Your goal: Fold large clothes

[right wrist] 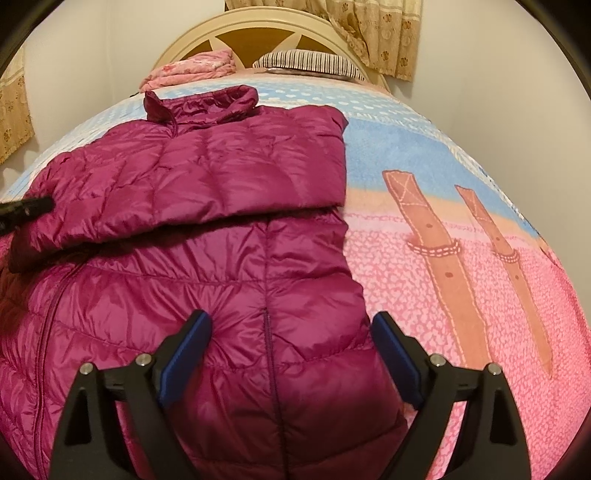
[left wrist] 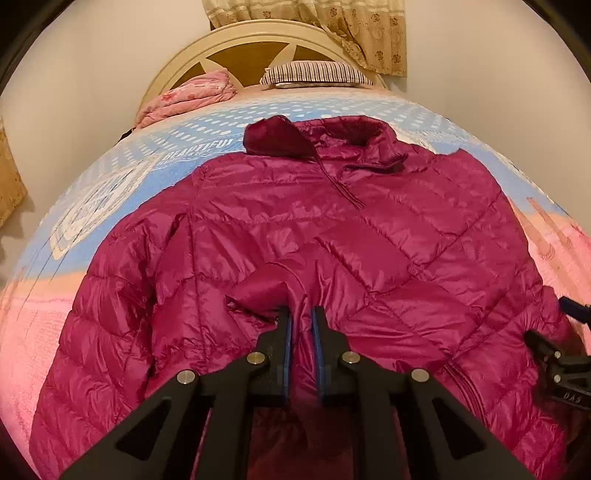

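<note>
A magenta quilted puffer jacket lies spread on the bed, collar toward the headboard. Its right sleeve is folded across the chest in the right wrist view. My left gripper is shut on a bunched piece of the jacket, a sleeve cuff, held over the jacket's lower middle. My right gripper is open, its jaws wide apart over the jacket's lower right part, holding nothing. The right gripper also shows at the right edge of the left wrist view.
The bed cover is pink and blue with a fence print. A striped pillow and a folded pink quilt lie by the cream headboard. Curtains hang behind. Walls flank the bed.
</note>
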A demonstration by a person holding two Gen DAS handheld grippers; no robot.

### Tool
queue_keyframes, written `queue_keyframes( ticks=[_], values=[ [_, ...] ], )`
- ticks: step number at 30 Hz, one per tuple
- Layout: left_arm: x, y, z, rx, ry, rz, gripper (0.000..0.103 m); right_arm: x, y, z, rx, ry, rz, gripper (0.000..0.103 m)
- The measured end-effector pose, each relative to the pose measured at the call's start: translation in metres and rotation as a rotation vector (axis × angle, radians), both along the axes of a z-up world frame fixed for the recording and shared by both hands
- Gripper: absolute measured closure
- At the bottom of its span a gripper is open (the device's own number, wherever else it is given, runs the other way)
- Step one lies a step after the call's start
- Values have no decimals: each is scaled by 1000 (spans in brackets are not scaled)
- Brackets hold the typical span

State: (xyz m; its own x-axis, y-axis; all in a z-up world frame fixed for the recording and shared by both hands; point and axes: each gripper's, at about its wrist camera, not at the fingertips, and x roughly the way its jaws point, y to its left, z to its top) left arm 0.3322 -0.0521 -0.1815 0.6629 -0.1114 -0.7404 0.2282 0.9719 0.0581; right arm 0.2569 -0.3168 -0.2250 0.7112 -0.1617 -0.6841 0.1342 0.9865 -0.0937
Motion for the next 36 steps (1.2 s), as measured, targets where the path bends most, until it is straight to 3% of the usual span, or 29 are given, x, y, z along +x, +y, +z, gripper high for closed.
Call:
queue_keyframes(
  ticks=[5, 6, 7, 8, 9, 10, 13, 15, 21, 23, 27, 30, 36],
  values=[
    [-10, 0, 20, 39, -29, 2, 85, -2, -5, 3, 44, -6, 6, 11],
    [-12, 3, 28, 43, -50, 13, 73, -5, -7, 6, 66, -4, 14, 11],
    [-16, 8, 38, 57, -82, 30, 52, -10, -9, 10, 82, 1, 19, 11],
    [-19, 11, 45, 68, -114, 43, 40, -14, -10, 14, 86, -2, 24, 11],
    [-23, 16, 54, 77, -161, 59, 20, -20, -11, 20, 85, -13, 35, 11],
    [-26, 20, 61, 79, -198, 72, 15, -25, -12, 26, 72, -22, 45, 11],
    [-22, 26, 77, 74, -233, 110, 14, -28, -24, 42, 52, -34, 32, 11],
    [-15, 24, 82, 15, -224, 97, 14, -20, -38, 50, 73, -39, -7, 12],
    [14, -21, 67, 8, -196, 66, 14, 40, -67, 68, 122, -73, -110, 42],
    [25, -35, 49, 83, -190, 80, 14, 60, -72, 71, 133, -95, -145, 43],
    [45, -35, 1, 227, -104, 128, 14, 93, -75, 65, 223, -120, -164, 43],
    [51, -16, -23, 202, -44, 133, 14, 114, -61, 56, 199, -111, -114, 43],
    [50, 0, -28, 127, -12, 136, 13, 131, -34, 31, 138, -62, -39, 43]
  ],
)
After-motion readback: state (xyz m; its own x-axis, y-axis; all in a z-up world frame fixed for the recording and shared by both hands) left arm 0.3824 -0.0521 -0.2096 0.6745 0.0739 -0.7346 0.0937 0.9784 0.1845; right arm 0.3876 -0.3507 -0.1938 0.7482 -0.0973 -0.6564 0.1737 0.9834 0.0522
